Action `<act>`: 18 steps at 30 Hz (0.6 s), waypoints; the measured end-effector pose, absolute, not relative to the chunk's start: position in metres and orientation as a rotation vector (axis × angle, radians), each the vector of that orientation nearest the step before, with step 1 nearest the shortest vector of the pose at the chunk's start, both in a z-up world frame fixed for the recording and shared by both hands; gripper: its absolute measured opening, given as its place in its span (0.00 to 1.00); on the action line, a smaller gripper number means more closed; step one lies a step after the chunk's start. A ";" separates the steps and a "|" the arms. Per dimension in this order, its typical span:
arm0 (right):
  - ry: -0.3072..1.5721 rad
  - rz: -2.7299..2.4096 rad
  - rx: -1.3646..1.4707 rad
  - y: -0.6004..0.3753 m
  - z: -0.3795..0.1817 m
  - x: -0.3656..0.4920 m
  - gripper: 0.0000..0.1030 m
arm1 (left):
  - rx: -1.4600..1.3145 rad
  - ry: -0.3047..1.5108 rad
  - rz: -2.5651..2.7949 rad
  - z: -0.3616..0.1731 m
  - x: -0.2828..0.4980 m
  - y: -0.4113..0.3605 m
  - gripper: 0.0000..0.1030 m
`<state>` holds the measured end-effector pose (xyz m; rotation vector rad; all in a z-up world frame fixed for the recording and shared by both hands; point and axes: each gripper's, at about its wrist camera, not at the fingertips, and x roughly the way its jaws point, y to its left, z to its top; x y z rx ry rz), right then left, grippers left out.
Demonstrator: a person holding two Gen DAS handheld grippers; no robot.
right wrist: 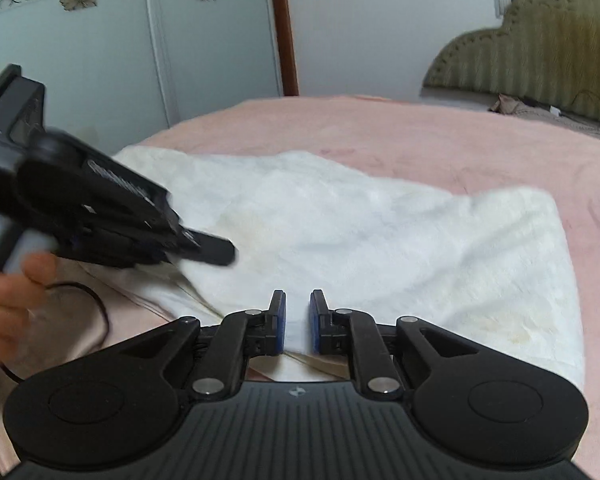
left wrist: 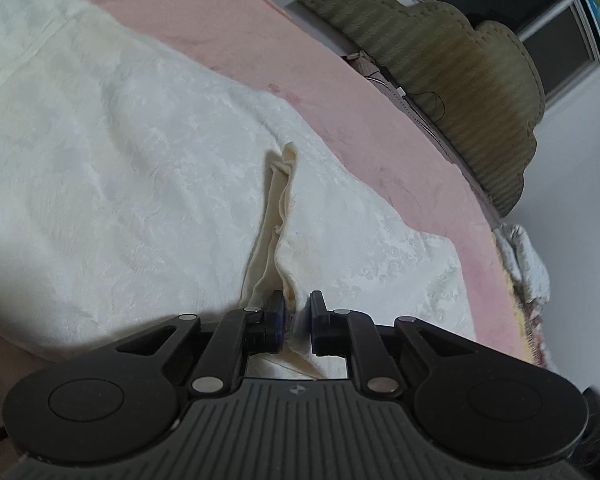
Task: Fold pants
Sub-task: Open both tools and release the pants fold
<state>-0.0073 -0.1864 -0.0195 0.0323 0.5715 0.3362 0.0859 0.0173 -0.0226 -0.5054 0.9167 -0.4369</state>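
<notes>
White fleecy pants (left wrist: pixel 140 160) lie spread flat on a pink bed sheet (left wrist: pixel 340 60). In the left wrist view my left gripper (left wrist: pixel 297 312) is shut on a raised ridge of the pants' cloth, which runs away from the pads as a standing fold (left wrist: pixel 278 208). The right wrist view shows the pants (right wrist: pixel 380 240) stretching away to the right. My right gripper (right wrist: pixel 298 312) sits at their near edge with its jaws almost together and white cloth in the narrow gap. The left gripper (right wrist: pixel 224 254) also appears there, held by a hand (right wrist: pixel 4 300), its fingers on the pants' left edge.
An olive padded headboard (right wrist: pixel 540 40) stands at the far right end of the bed (right wrist: pixel 380 132). Flowered wardrobe doors (right wrist: pixel 100 40) rise behind the bed. A black cable (right wrist: pixel 100 308) loops on the sheet near the hand. A window (left wrist: pixel 540 12) is beyond the headboard.
</notes>
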 end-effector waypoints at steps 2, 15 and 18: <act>0.540 0.343 0.034 -0.179 -0.013 -0.006 0.13 | -0.442 0.889 -0.430 -0.019 0.080 0.010 0.16; 0.573 0.350 -0.014 -0.162 -0.026 0.006 0.12 | -0.245 0.732 -0.355 0.015 0.074 0.017 0.29; 0.570 0.346 -0.024 -0.162 -0.027 0.005 0.12 | -0.074 0.734 -0.354 0.008 0.071 -0.013 0.32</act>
